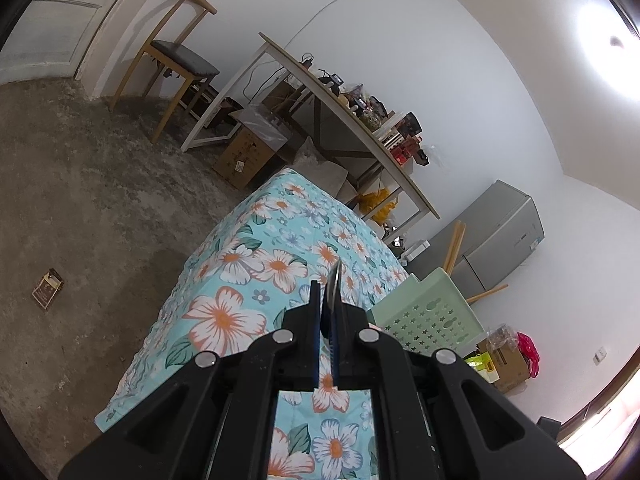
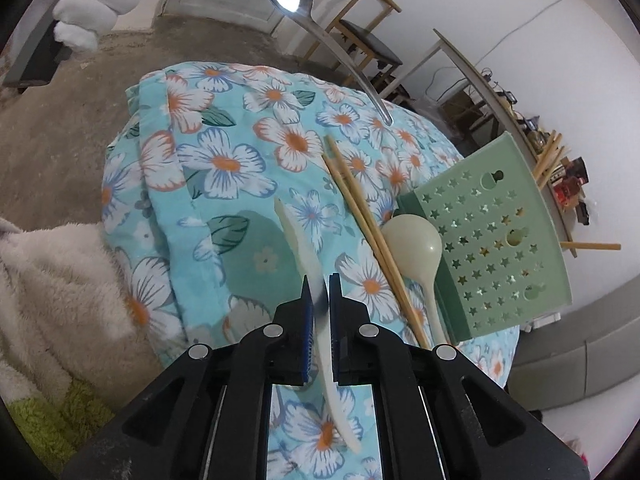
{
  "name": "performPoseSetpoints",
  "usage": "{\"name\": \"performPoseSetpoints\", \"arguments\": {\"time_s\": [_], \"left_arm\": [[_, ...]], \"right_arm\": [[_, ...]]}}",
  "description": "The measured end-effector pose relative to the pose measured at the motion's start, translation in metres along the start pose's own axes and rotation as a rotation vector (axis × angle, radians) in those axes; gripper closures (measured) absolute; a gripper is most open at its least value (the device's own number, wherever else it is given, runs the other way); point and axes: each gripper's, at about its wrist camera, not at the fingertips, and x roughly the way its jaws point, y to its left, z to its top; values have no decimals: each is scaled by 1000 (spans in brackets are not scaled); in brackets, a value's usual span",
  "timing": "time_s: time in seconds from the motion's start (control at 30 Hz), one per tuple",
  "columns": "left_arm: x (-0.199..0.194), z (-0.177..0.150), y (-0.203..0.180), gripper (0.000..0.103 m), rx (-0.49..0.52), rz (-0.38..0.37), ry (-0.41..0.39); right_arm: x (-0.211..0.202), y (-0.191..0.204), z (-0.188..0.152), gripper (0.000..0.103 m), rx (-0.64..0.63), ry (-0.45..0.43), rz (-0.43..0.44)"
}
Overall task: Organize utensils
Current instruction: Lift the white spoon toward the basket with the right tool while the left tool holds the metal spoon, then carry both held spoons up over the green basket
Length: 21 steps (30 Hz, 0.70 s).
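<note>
Over the far left corner of the table [image 2: 168, 152], a white-gloved hand [image 2: 92, 8] holds the left gripper [image 1: 328, 300] in the air, its tongs clamped on the bowl of a steel spoon [image 2: 320, 36] whose handle hangs down toward the floral cloth. Nearer the front edge, the right gripper [image 2: 320, 292] has its tongs closed on a cream paddle [image 2: 304, 248], gripped partway along, one end pointing out across the cloth and the other trailing back under the gripper. To the right of that a pair of chopsticks [image 2: 360, 208] lies on the cloth, touching a cream ladle [image 2: 416, 244] just beside it. At the right edge stands the green holder [image 2: 488, 240], its star-punched wall facing us, with more chopsticks poking out behind.

Both hands look mid-carry, each with one utensil up and not yet stowed. Next, I'd guess, each piece has to swing right, come over the holder's open top and tip upright before the tongs let go; the paddle's long tail could snag the rim.
</note>
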Motion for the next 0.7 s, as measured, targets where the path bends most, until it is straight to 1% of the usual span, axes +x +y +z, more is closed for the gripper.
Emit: {"name": "performPoseSetpoints", "arguments": {"time_s": [0.13, 0.3, 0.37, 0.47, 0.63, 0.7], "left_arm": [[0, -1, 0, 100, 2, -1, 1], [-3, 3, -10, 100, 40, -4, -20], [-5, 8, -15, 100, 49, -11, -30], [-7, 19, -29, 100, 79, -28, -57], [-2, 46, -69, 100, 156, -75, -110], [6, 59, -87, 100, 186, -84, -109]], "right_arm": [[10, 0, 2, 99, 20, 0, -10], [3, -16, 3, 100, 106, -28, -10], [-1, -27, 2, 100, 154, -41, -21], [-8, -51, -4, 100, 271, -60, -23], [-24, -91, -16, 100, 439, -106, -27], [-33, -105, -21, 100, 500, -135, -32]]}}
